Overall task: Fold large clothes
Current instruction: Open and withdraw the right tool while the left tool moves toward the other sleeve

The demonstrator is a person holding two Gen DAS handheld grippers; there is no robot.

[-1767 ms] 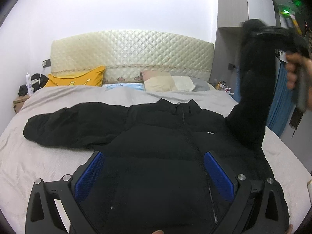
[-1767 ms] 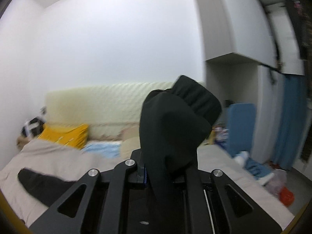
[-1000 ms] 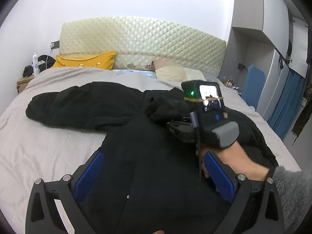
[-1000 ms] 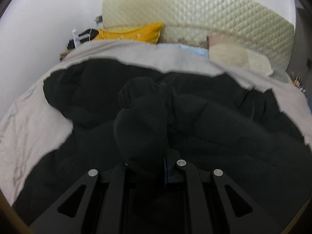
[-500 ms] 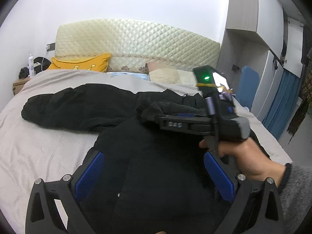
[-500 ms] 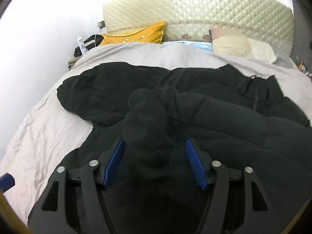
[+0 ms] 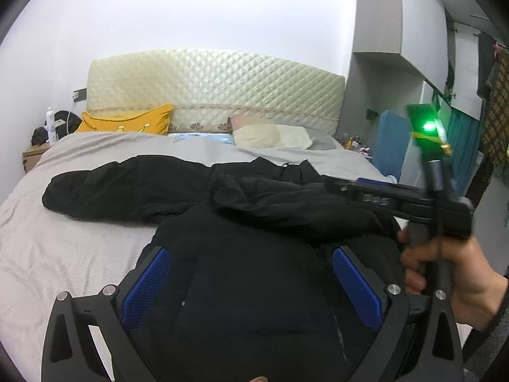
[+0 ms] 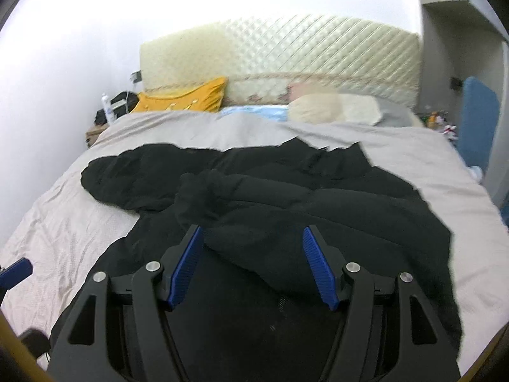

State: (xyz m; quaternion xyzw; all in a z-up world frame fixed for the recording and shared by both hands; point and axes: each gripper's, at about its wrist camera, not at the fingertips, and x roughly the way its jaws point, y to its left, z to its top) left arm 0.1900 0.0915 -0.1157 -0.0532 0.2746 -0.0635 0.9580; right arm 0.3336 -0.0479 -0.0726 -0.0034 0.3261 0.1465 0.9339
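A black puffer jacket (image 7: 254, 302) lies front-up on the bed. One sleeve (image 7: 127, 187) stretches out to the left. The other sleeve (image 8: 254, 200) lies folded across the chest, its cuff pointing left. My right gripper (image 8: 254, 267) hovers just above this folded sleeve, open, with nothing pressed between its blue pads. In the left wrist view a hand (image 7: 445, 270) holds that gripper at the right. My left gripper (image 7: 251, 283) is open wide over the jacket's lower body, holding nothing.
The grey bed sheet (image 7: 63, 254) shows bare to the left of the jacket. A quilted headboard (image 7: 216, 89), a yellow pillow (image 7: 127, 122) and a cream pillow (image 7: 270, 135) are at the far end. A nightstand (image 7: 31, 156) stands far left, a blue panel (image 7: 391, 143) far right.
The right gripper laid the sleeve across the jacket's chest, opened and let it go, then drew back and up. The left gripper shifted a little.
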